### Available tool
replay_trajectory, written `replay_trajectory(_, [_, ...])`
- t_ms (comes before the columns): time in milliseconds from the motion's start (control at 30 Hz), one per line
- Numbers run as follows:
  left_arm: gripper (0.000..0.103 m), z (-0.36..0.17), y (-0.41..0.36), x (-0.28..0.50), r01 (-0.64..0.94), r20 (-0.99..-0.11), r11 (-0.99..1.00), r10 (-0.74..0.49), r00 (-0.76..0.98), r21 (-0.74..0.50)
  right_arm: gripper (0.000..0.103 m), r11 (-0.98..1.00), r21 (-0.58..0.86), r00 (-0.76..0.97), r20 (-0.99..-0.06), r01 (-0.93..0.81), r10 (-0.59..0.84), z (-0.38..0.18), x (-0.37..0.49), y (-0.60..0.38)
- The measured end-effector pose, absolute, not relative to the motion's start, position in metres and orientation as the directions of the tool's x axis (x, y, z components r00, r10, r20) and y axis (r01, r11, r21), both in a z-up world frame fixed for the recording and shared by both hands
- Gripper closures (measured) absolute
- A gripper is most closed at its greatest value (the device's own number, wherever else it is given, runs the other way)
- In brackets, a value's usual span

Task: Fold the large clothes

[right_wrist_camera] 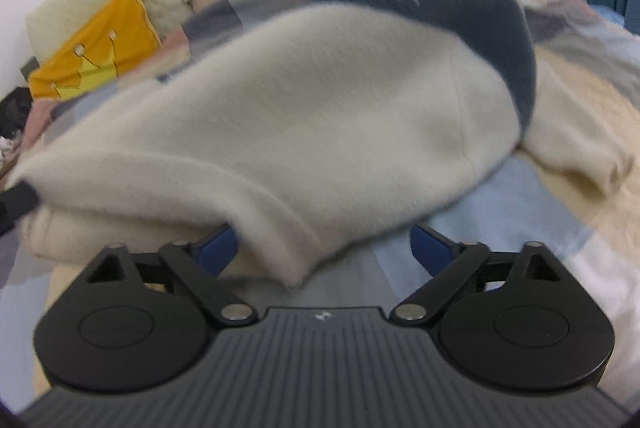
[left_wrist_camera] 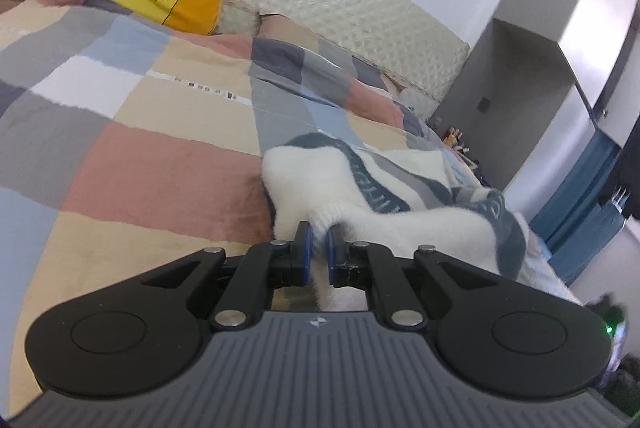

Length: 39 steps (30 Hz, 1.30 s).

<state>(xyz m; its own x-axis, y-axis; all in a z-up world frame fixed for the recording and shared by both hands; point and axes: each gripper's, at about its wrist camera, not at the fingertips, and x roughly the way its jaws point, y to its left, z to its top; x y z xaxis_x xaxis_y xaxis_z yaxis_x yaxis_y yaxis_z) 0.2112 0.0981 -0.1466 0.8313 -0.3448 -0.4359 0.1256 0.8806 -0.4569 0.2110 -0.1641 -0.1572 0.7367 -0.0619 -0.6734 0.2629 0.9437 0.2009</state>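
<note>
— On the patchwork duvet (left_wrist_camera: 160,164), where does the sweater sit?

— Near me, right of centre: a cream sweater (left_wrist_camera: 304,180) with dark teal bands. My left gripper (left_wrist_camera: 316,248) is clamped on a fold of its edge, blue pads (left_wrist_camera: 305,252) pressed into the knit.

— And your right gripper (right_wrist_camera: 324,248)?

— Its jaws stand apart with the sweater's hem hanging between them, untouched. That view is blurred, so the teal lettering is unreadable.

— Anything hidden?

— The sweater's bulk covers the far bed; only the yellow crown pillow (right_wrist_camera: 92,48) peeks out left.

Soft even daylight; fisheye-bent edges; right view blurred, seemingly by motion
</note>
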Motion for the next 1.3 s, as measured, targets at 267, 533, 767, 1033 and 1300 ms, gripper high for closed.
replay_trajectory(267, [0.094,-0.151,0.105,0.21,0.094,-0.442,0.863,-0.344,0.829,-0.496,0.052,0.916,0.256,0.683,-0.73,0.308,-0.026,-0.179,0.212,-0.174])
replay_trajectory(533, [0.094,-0.155,0.114,0.219,0.082,-0.456,0.832,-0.38,0.805,-0.549,0.058,0.976,0.201,0.782,-0.621,0.086,0.059,-0.155,0.2,-0.147])
replay_trajectory(767, [0.093,-0.164,0.13,0.23,0.105,-0.44,0.758,-0.479,0.759,-0.644,0.056,0.969,0.05,0.838,-0.494,-0.24,0.233,-0.134,0.186,-0.1])
replay_trajectory(1033, [0.092,-0.178,0.146,0.241,0.113,-0.386,0.642,-0.582,0.715,-0.759,0.056,0.908,-0.245,0.872,-0.443,-0.339,0.206,-0.117,0.201,-0.077])
replay_trajectory(1300, [0.079,-0.195,0.161,0.25,0.067,-0.344,0.542,-0.619,0.706,-0.838,0.054,0.765,-0.519,0.901,-0.393,-0.381,0.182,-0.113,0.201,-0.051])
